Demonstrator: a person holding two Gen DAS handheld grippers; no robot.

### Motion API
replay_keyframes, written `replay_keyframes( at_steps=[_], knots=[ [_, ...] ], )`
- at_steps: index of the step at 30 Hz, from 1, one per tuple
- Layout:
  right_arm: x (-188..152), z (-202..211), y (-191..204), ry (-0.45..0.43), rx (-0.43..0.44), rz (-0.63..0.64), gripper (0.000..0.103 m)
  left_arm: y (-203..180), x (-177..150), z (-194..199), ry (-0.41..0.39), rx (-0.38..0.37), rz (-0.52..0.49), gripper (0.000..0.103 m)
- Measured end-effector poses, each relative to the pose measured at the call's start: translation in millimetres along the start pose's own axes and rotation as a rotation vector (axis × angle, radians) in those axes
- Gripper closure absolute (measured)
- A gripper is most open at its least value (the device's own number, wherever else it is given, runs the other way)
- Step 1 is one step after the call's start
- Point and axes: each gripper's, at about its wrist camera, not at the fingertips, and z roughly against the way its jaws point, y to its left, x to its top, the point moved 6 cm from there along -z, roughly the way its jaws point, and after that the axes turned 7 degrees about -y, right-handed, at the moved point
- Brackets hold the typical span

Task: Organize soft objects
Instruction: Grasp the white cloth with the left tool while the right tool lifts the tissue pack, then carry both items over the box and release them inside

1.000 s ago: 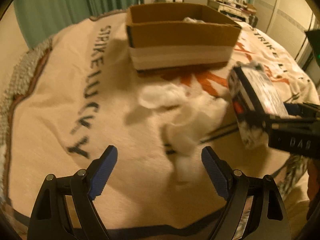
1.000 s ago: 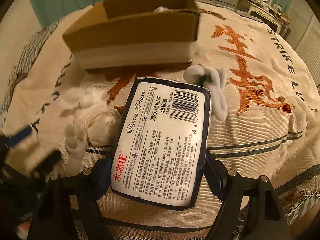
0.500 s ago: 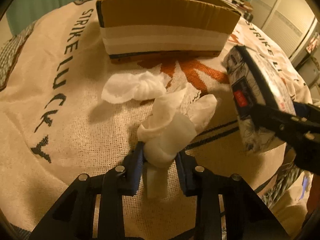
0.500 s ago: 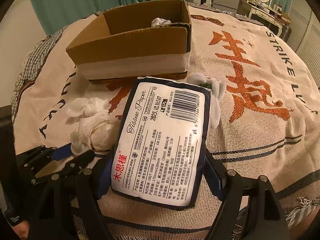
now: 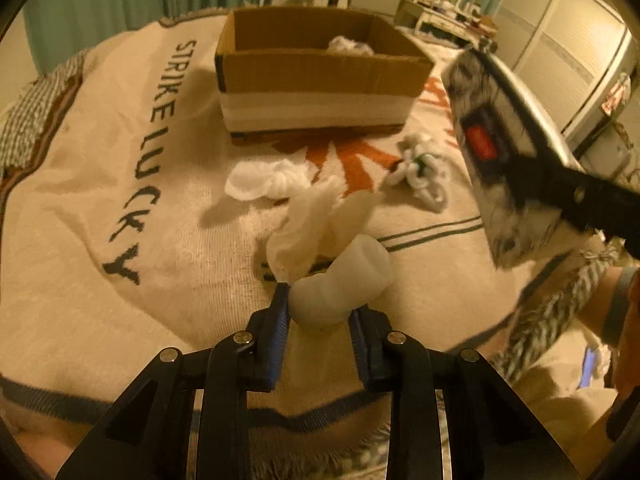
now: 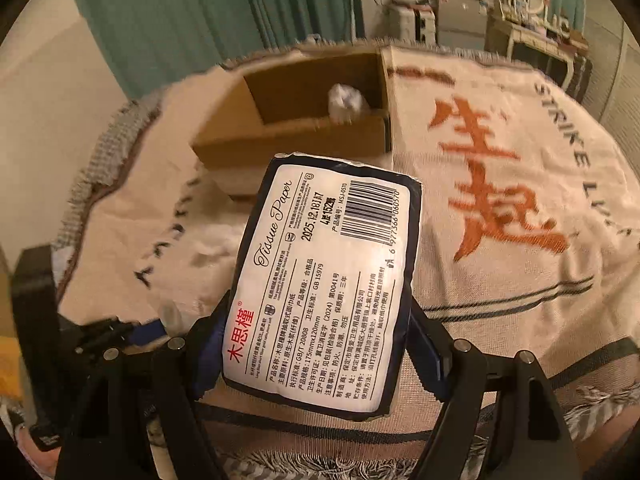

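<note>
My left gripper [image 5: 318, 312] is shut on a white soft cloth [image 5: 340, 280], lifted above the blanket. My right gripper [image 6: 320, 344] is shut on a tissue paper pack [image 6: 324, 280], held in the air; the pack also shows at the right of the left wrist view [image 5: 500, 152]. An open cardboard box [image 5: 320, 76] stands at the back with a white soft item [image 5: 348, 45] inside; the right wrist view shows the box [image 6: 296, 136] beyond the pack. A white crumpled cloth [image 5: 264, 180] and a white-and-green knotted item [image 5: 422, 172] lie on the blanket.
A cream woven blanket [image 5: 100, 200] with dark "STRIKE LUCKY" lettering and orange characters covers the surface. Green curtains [image 6: 240, 12] and furniture [image 6: 532, 40] stand beyond it. The blanket's fringed edge [image 5: 552, 312] lies near my right hand.
My left gripper closed on the white cloth and lifted it. My right gripper raised the tissue pack higher and moved it toward the box.
</note>
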Motion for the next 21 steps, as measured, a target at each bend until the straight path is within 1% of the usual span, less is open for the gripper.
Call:
replay_keyframes(
  at_steps=[3, 6, 10, 13, 16, 21],
  knots=[
    [14.1, 27.9, 4.8, -0.054, 0.050, 0.000, 0.026, -5.2, 8.5, 20.0, -0.037, -0.005, -0.013, 0.076],
    [30.1, 51.2, 8.7, -0.108, 0.060, 0.024, 0.026, -9.7, 25.1, 38.1, -0.076, -0.012, -0.028, 0.076],
    [56.5, 70.6, 12.9, -0.162, 0.071, 0.058, 0.026, -9.4, 57.6, 60.0, -0.143, -0.004, -0.034, 0.076],
    [82.2, 81.1, 13.0, -0.194, 0.078, 0.078, 0.026, -7.9, 84.7, 71.0, -0.187, 0.003, -0.031, 0.076],
    [115.1, 87.6, 13.4, -0.230, 0.077, 0.115, 0.026, -7.4, 115.4, 78.5, -0.230, -0.005, -0.035, 0.076],
    [165.6, 80.2, 15.5, -0.273, 0.077, 0.150, 0.026, -3.8, 170.3, 72.4, -0.295, 0.009, -0.057, 0.076]
  ],
)
